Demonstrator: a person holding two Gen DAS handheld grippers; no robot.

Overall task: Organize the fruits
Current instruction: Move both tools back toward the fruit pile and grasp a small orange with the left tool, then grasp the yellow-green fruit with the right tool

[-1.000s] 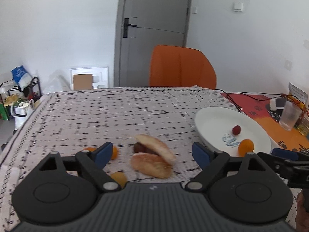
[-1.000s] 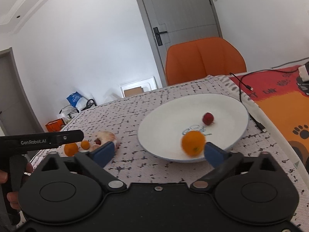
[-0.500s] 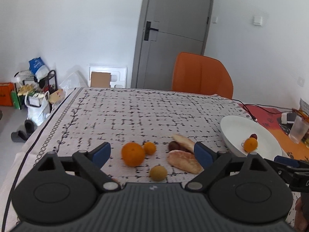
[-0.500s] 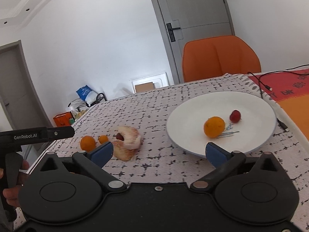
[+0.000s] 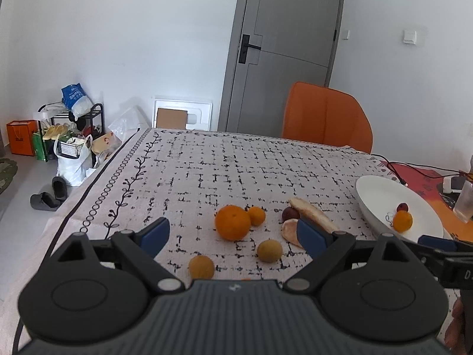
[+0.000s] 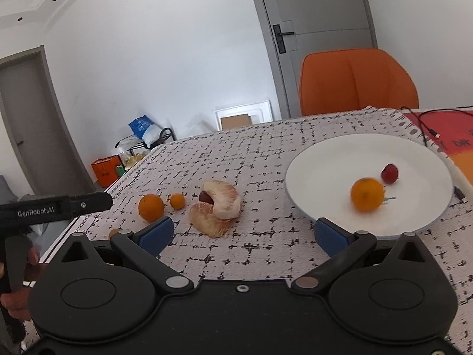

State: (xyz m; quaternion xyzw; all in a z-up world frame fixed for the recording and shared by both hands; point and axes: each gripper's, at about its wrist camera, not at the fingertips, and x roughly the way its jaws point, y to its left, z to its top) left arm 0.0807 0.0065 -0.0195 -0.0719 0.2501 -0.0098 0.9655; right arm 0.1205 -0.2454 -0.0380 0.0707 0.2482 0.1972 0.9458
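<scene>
Fruit: 2 pieces on the plate [image 6: 331, 159]; a big orange [image 5: 232, 222] and smaller ones loose on the tablecloth [image 5: 207, 171].
Left gripper [image 5: 233, 235]: jaws apart, empty, orange at 12 o'clock.
Right gripper [image 6: 241, 233]: apart, empty, plate at 1 o'clock.
Tip: I'd centre the orange, then close gently.

"GenRobot.AI" on left claw [image 6: 88, 204]

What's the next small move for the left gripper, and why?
Probably ease the left gripper forward and down over the large orange. Its jaws are open and empty, that orange sits nearly centred ahead of them on the tablecloth, and the plate holds only an orange and a red fruit so far.
</scene>
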